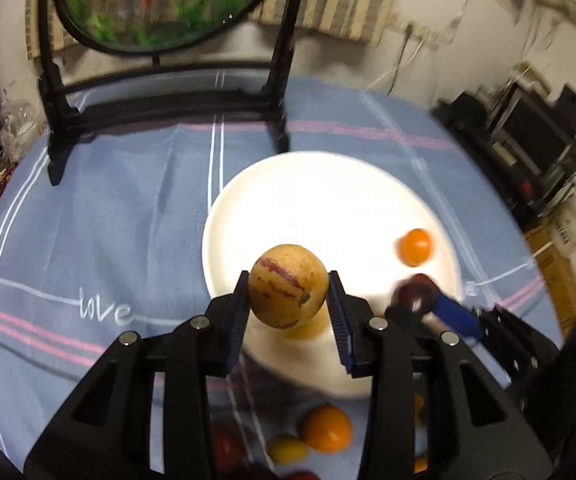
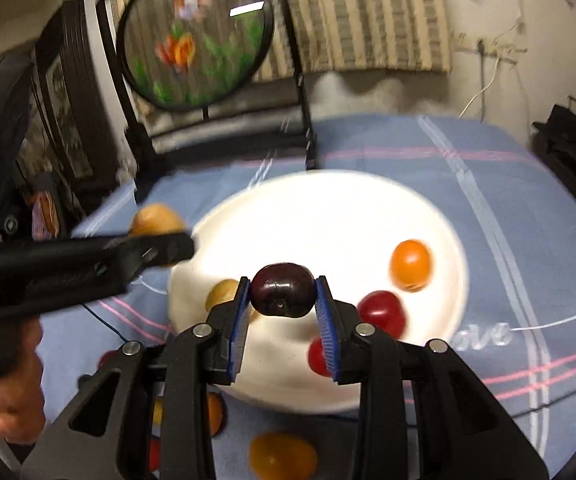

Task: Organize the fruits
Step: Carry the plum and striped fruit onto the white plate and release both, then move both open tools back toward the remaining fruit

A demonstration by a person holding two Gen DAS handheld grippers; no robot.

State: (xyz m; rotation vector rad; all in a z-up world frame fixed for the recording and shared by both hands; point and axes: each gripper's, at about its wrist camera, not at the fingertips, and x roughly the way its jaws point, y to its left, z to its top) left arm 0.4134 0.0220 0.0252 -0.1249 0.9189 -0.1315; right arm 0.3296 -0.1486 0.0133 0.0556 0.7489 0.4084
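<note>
White round plate (image 1: 328, 184), mid-tabletop. Left tongs (image 1: 288, 300) clamp tan purple-streaked round fruit (image 1: 287, 284); right tongs (image 2: 282, 292) clamp dark cherry (image 2: 283, 289). Lower both over the plate's near edge before you open them.

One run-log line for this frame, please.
left gripper: shut on yellow round fruit | right gripper: shut on dark cherry | both over white plate | orange tomato on plate

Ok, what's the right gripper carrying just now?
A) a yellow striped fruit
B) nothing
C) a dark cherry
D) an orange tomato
C: in the right wrist view the right gripper is shut on a dark cherry above the white plate.
</note>
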